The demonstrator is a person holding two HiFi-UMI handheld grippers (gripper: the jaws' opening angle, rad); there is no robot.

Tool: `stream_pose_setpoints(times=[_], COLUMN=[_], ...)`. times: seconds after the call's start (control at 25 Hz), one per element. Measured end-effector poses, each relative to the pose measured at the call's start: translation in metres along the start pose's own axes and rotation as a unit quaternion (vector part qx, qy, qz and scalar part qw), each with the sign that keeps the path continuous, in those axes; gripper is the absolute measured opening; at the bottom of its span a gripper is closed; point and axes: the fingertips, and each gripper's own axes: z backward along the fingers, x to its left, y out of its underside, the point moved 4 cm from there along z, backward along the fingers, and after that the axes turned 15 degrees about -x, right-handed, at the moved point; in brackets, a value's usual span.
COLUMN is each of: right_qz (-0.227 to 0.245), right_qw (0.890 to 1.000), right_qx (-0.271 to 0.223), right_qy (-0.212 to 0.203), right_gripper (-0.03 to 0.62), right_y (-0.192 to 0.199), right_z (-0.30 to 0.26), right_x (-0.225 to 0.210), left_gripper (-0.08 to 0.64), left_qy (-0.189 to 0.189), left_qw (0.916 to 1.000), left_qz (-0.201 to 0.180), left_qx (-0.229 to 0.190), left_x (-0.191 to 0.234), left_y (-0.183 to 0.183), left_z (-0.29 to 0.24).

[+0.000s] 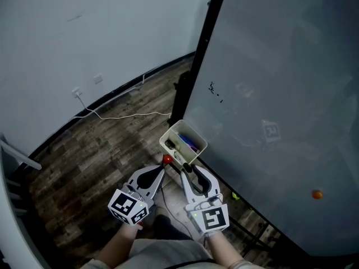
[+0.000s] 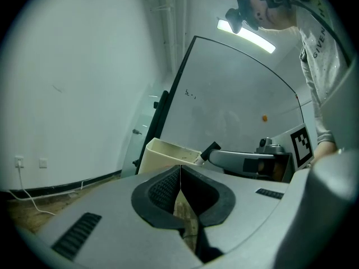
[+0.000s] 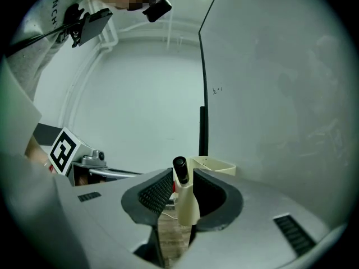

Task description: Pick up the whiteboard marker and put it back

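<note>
Left gripper [image 2: 180, 177]: jaws together, nothing between them. Right gripper [image 3: 182, 177]: jaws clamped on the whiteboard marker [image 3: 185, 203], black cap pointing away. Just beyond both, cream pen tray [image 1: 169, 145] against the whiteboard [image 1: 280, 83], at its left edge.

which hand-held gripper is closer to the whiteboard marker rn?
Right. The right hand-held gripper is shut on the whiteboard marker, black end sticking out past its jaws. The left hand-held gripper sits alongside on the left, jaws together on nothing, not touching the marker.
</note>
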Motion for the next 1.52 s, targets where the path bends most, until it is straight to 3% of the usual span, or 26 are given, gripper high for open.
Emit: stream_pose_setpoints(times=[1.08, 1.52], right_qz=[-0.01, -0.019], right_qw=[0.999, 0.999], right_qx=[-0.017, -0.014], right_qy=[-0.048, -0.035], right_gripper=[0.074, 0.074], right_y=[-0.006, -0.022], right_z=[-0.009, -0.004], right_x=[-0.019, -0.022], left_gripper=[0.015, 0.015], left_qy=[0.001, 0.02], left_qw=[0.9995, 0.9992], left_qz=[-0.015, -0.01], left_qx=[0.027, 0.034], left_x=[0.011, 0.013], left_y=[0.0, -0.007], left_z=[-0.015, -0.015])
